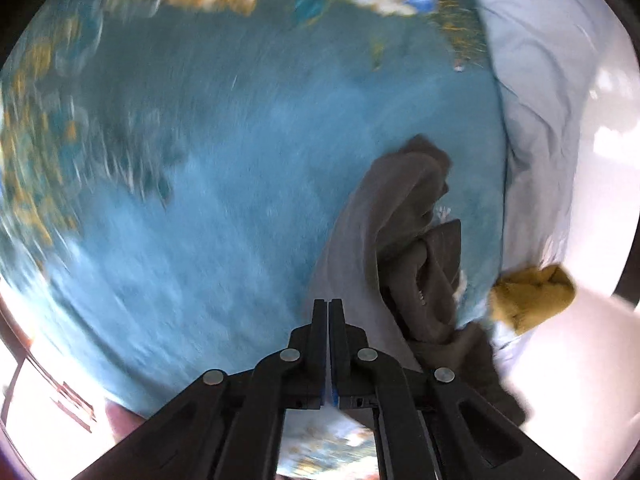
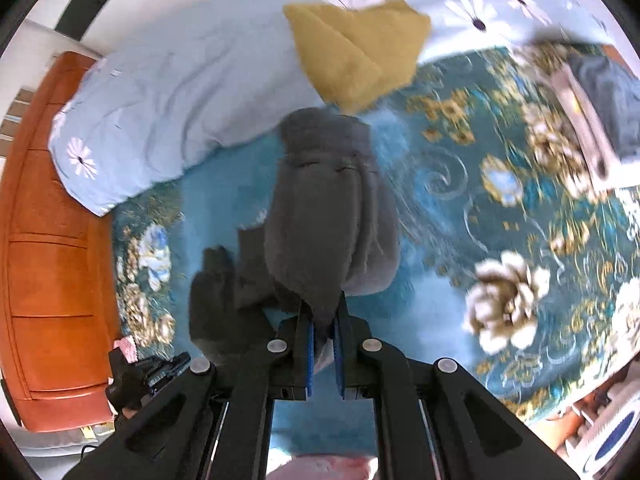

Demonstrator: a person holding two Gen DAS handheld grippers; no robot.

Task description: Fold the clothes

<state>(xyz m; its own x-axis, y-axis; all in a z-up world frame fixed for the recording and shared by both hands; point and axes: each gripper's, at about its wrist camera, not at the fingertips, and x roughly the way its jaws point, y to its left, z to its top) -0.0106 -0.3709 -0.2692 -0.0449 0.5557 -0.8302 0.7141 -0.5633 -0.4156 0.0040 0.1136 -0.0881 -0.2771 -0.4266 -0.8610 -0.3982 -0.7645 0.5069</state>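
Right claw (image 2: 323, 316) grips grey garment (image 2: 332, 216) (left claw (image 1: 329, 308) closed, seemingly empty).

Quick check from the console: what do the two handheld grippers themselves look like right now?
Both match: the left gripper and right gripper are matte black linkage frames with round silver pivot pins and blue pads lining the fingers. No sleeves or markings show.

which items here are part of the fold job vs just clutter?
In the job:
- grey garment, pinched by the right gripper
- left gripper, jaws together, apparently empty

Lying about:
- folded yellow towel
- light blue daisy-print pillow
- teal floral blanket
- orange wooden headboard
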